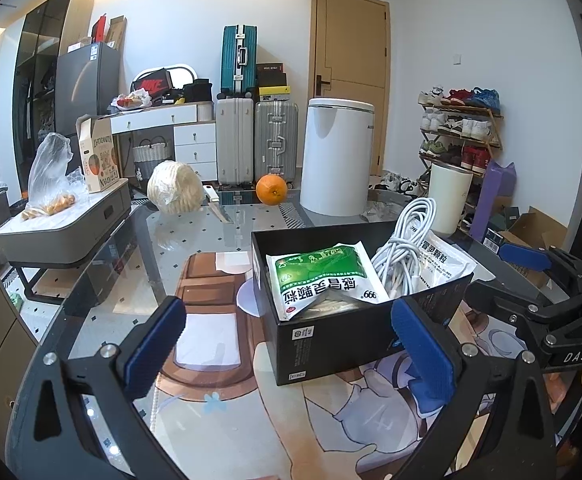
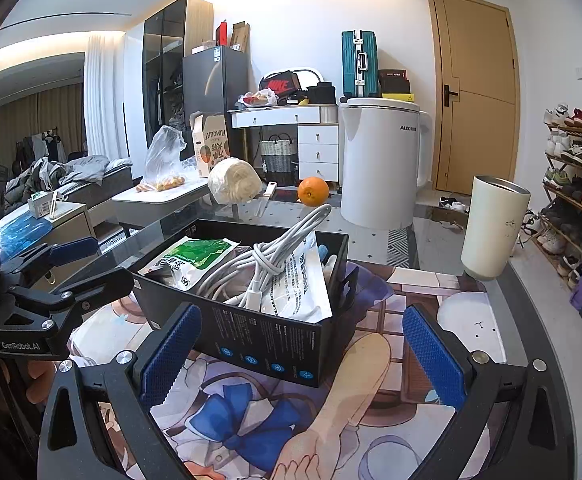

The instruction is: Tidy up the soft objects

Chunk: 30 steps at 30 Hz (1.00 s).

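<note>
A black box (image 1: 331, 344) stands on the printed mat on the glass table. In it lie a green-and-white medicine sachet (image 1: 323, 276), a coiled white cable (image 1: 405, 248) and a white sachet (image 1: 443, 260). The box also shows in the right wrist view (image 2: 267, 340), with the green sachet (image 2: 195, 258), the cable (image 2: 275, 256) and the white sachet (image 2: 303, 288). My left gripper (image 1: 291, 344) is open and empty in front of the box. My right gripper (image 2: 303, 348) is open and empty, at the box's near corner.
A cream tumbler (image 2: 493, 226) stands right of the box. A white kettle (image 2: 383, 164), an orange (image 2: 313, 191), a wrapped noodle bundle (image 2: 235, 180) and a knife (image 1: 217, 202) lie further back. A bag of fruit (image 1: 49, 184) sits on a grey case at left.
</note>
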{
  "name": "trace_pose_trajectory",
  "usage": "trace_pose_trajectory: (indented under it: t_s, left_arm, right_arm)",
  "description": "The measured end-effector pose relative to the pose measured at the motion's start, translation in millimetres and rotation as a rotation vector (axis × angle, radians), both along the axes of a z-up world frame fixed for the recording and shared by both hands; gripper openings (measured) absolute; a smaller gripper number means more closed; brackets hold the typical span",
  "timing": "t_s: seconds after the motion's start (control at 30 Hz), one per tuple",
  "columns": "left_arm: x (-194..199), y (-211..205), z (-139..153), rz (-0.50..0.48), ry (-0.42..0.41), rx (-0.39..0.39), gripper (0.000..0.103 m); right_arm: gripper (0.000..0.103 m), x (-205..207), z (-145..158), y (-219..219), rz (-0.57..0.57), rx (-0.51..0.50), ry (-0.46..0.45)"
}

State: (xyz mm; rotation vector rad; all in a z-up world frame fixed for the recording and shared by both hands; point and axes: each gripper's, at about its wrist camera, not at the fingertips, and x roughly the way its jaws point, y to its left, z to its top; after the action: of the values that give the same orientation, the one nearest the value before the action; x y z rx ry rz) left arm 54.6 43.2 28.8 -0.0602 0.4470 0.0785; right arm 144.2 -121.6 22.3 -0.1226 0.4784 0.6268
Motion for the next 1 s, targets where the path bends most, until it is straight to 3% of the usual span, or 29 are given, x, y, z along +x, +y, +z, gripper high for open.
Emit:
trace_pose_trajectory:
  t_s: [1.0]
  left_arm:
    - [0.1,2.1,0.1,0.007,-0.01,-0.01,0.103]
  right_arm:
    - [0.102,0.0,-0.4,-0.4,0.001,0.0,0.001]
